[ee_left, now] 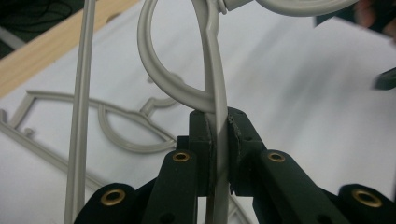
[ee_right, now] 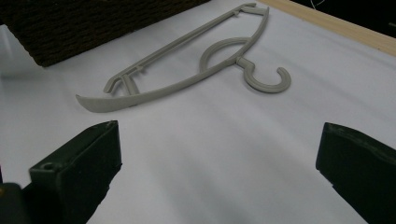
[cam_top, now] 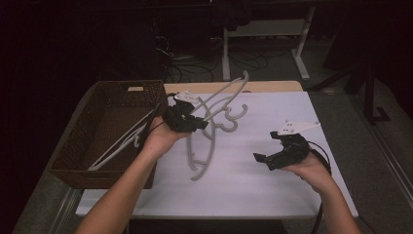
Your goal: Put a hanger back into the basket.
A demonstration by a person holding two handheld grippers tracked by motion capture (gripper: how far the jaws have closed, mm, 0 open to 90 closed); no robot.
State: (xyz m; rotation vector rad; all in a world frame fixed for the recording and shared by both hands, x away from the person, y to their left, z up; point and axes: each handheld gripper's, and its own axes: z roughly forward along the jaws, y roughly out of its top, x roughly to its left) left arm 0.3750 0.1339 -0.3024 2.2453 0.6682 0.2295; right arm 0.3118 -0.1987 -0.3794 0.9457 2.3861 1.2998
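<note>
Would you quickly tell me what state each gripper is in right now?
Left gripper: shut on a grey hanger, held above the table.
Right gripper: open, jaws wide apart, holding nothing; another hanger lies on the white table ahead.

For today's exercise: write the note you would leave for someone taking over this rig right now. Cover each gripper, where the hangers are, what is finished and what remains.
Left gripper: shut on a grey hanger, pads clamped on its thin bar, held up above the white table beside the basket.
Right gripper: open, holding nothing, over the table's right side.
Done: at least one white hanger lies in the basket.
Left: probably put the held hanger in the basket, then the second grey hanger that lies flat on the table.
</note>
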